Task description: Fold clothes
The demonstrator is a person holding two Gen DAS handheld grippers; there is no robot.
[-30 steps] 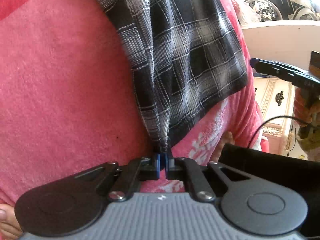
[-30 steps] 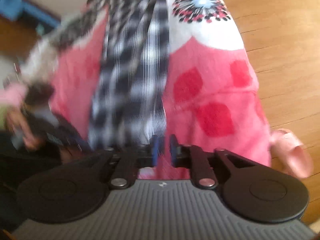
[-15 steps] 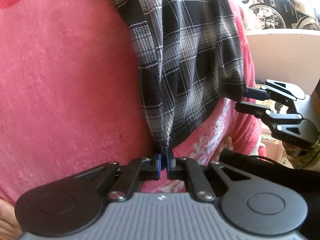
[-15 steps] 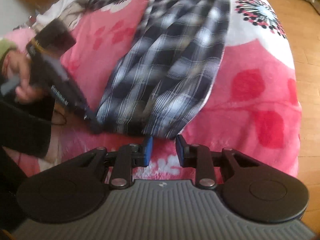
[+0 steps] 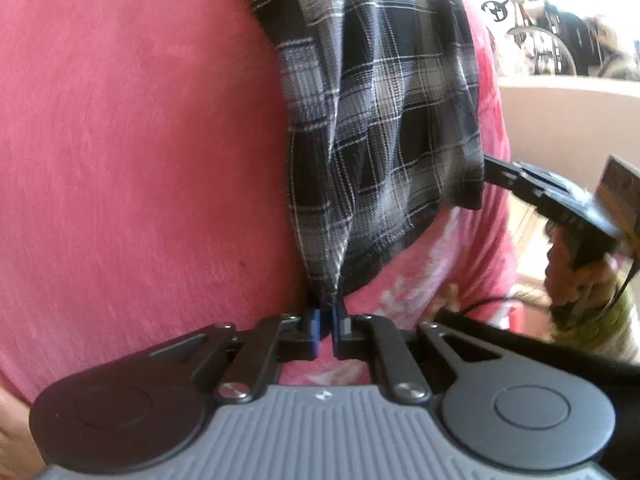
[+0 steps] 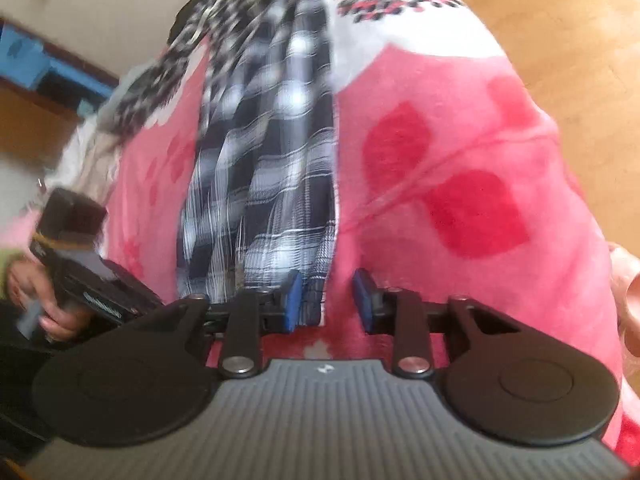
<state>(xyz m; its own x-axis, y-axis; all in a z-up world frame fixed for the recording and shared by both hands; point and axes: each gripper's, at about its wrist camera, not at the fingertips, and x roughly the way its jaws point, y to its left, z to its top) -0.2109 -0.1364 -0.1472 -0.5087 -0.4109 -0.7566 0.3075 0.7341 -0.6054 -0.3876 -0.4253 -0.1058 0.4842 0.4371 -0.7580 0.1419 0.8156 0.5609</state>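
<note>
This is a home, most likely a bedroom. A thick pink fleece blanket printed with red petals and a large white flower covers a soft, rounded surface that looks like a bed, though blur makes that hard to confirm. Wooden plank flooring runs past the blanket's far right edge. In the left wrist view a pale, cream-coloured piece of furniture stands beyond the blanket's right edge, and behind it a bicycle is parked in bright daylight.
</note>
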